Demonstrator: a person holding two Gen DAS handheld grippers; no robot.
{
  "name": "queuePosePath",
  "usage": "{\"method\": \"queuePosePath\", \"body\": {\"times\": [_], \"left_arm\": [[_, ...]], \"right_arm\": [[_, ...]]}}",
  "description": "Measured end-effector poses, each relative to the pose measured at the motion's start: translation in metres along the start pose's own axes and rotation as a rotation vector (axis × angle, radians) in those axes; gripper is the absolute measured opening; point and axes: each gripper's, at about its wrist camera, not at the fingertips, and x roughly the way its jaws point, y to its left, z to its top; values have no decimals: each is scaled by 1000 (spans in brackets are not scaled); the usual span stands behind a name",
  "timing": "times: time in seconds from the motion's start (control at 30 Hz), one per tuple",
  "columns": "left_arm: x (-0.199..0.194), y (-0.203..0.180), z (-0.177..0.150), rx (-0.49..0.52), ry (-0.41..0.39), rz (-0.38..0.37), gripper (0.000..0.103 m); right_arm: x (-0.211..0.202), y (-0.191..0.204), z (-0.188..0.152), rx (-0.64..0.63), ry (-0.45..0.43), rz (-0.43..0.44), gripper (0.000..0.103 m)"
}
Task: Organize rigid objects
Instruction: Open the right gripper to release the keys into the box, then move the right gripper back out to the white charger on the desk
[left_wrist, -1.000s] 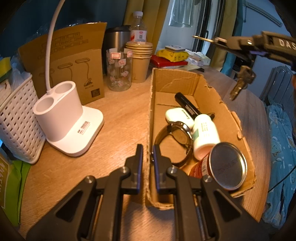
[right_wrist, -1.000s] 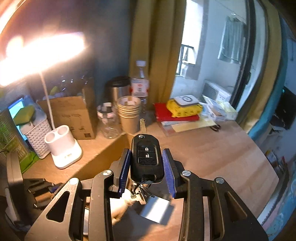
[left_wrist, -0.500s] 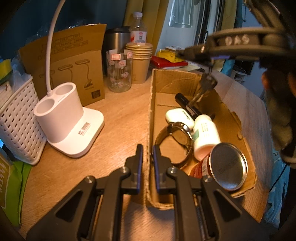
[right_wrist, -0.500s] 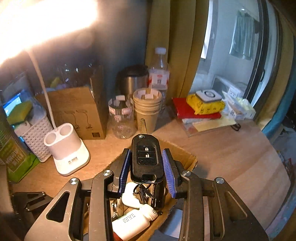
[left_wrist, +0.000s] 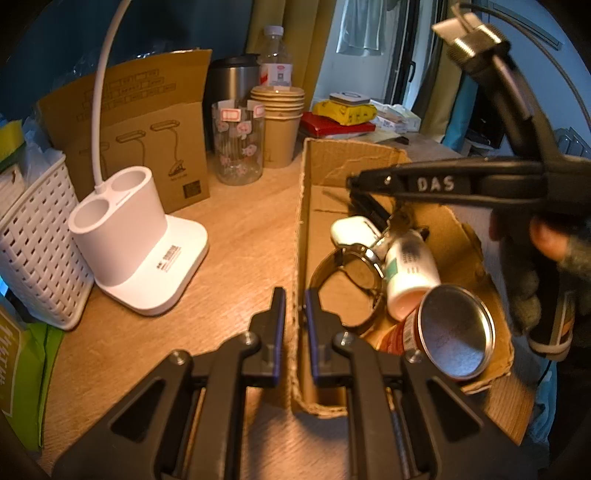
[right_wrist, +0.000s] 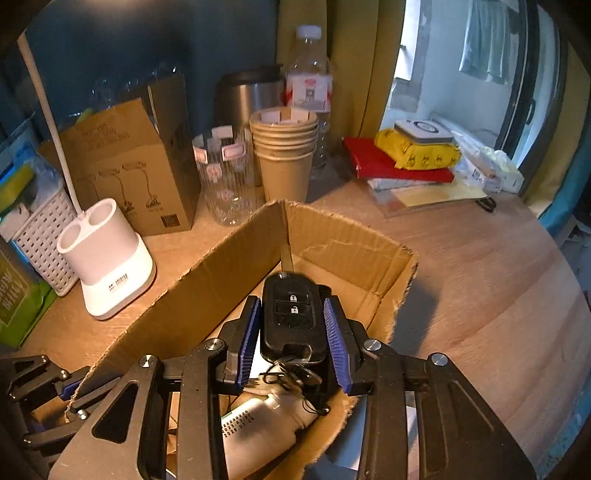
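Observation:
An open cardboard box (left_wrist: 301, 229) (right_wrist: 207, 291) lies on the wooden table. It holds a white case (left_wrist: 352, 230), a wristwatch (left_wrist: 354, 273), a white bottle (left_wrist: 410, 269) (right_wrist: 258, 439), a can with a metal lid (left_wrist: 456, 330) and a black marker. My left gripper (left_wrist: 294, 314) is shut on the box's near left wall. My right gripper (right_wrist: 293, 328) is shut on a black car key fob (right_wrist: 291, 314), with keys dangling below, low over the box interior. It shows from the side in the left wrist view (left_wrist: 354, 182).
A white lamp base (left_wrist: 125, 232) (right_wrist: 103, 254) and a white basket (left_wrist: 33, 243) stand to the left. A cardboard carton (left_wrist: 140, 129), a glass (left_wrist: 238, 144), stacked paper cups (left_wrist: 279, 129), a steel flask and a water bottle stand behind. Books and packets (right_wrist: 406, 158) lie at the far right.
My right gripper has come down and forward with the key fob, from above the table to low inside the box. The left gripper has kept its hold on the box wall.

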Motion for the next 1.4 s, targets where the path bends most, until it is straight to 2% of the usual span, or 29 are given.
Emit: {"method": "queuePosePath", "body": {"times": [0.4, 0.73, 1.0, 1.4], "left_arm": [[0, 0, 1, 0, 2, -4, 11], [0, 0, 1, 2, 1, -3, 11], [0, 0, 1, 2, 0, -2, 11], [1, 0, 0, 3, -1, -2, 11]], "right_arm": [[11, 7, 0, -35, 18, -26, 37], [14, 7, 0, -17, 36, 0, 37], [7, 7, -1, -12, 15, 47, 53], [-20, 3, -6, 3, -66, 47, 59]]}}
